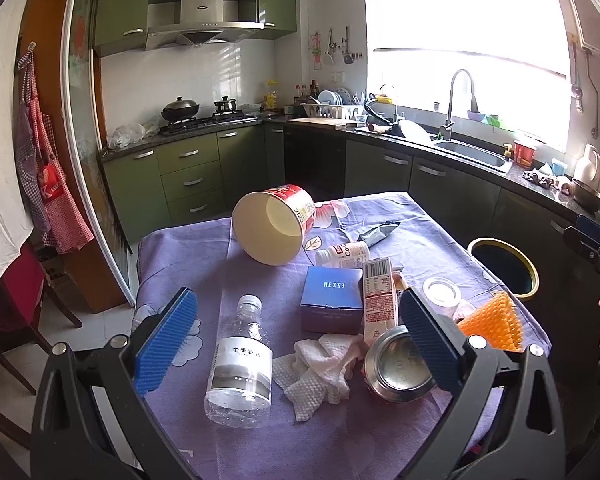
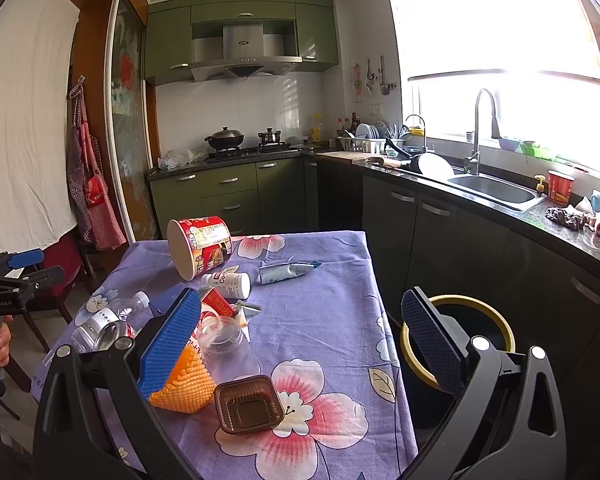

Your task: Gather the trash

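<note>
Trash lies on a table with a purple flowered cloth [image 1: 188, 248]. In the left wrist view I see a clear water bottle [image 1: 240, 364], crumpled tissue [image 1: 316, 364], a metal can [image 1: 396, 364], a blue box [image 1: 332, 292], a red-white carton [image 1: 378, 296], a tipped noodle cup [image 1: 274, 226] and a silver wrapper [image 1: 376, 234]. My left gripper [image 1: 298, 346] is open above the bottle and tissue. My right gripper [image 2: 300, 344] is open over the table's right part, near an orange spiky piece [image 2: 184, 380], a clear plastic cup [image 2: 230, 344] and a brown tray [image 2: 248, 404].
A black bin with a yellow rim [image 2: 460, 336] stands on the floor right of the table; it also shows in the left wrist view [image 1: 504, 268]. Kitchen counters, a sink [image 2: 496, 190] and a stove line the back and right. A chair [image 1: 16, 304] stands left.
</note>
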A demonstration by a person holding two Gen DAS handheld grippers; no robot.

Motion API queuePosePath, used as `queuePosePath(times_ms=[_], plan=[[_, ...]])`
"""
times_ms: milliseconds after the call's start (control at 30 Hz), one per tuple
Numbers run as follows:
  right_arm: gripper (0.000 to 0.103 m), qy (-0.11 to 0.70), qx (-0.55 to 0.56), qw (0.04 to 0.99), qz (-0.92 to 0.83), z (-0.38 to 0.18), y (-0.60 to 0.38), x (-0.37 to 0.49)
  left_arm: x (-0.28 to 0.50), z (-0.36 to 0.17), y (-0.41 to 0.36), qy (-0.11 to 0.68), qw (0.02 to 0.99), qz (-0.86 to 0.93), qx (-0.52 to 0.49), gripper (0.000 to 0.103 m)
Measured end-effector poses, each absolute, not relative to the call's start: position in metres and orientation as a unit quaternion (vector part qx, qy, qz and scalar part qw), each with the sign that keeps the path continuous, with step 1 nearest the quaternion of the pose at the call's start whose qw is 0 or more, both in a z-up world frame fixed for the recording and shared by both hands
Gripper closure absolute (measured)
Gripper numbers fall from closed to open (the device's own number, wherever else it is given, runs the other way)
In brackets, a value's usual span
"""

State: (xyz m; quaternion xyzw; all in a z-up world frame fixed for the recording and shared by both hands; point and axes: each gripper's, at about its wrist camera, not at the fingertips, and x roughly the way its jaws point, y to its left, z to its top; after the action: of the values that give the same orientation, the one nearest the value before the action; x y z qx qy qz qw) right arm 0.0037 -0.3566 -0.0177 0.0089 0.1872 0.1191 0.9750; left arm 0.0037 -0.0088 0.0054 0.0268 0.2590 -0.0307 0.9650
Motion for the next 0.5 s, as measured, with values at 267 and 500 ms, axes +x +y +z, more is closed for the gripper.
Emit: queuePosePath(times_ms=[267,500], plan=[[0.004,0.188,0.009,0.975,0.119,-0.0193,-0.3561,0.0038,0.0040,0.0056,-0.0093,0.259,0.965,-0.031,0.027,0.006],[0.004,0.189,0.010,0.975,0.120,-0.0203,-0.3566,0.0039,0.0038,0.0047,-0.0103,0.260,0.965,-0.033,0.028,0.006]])
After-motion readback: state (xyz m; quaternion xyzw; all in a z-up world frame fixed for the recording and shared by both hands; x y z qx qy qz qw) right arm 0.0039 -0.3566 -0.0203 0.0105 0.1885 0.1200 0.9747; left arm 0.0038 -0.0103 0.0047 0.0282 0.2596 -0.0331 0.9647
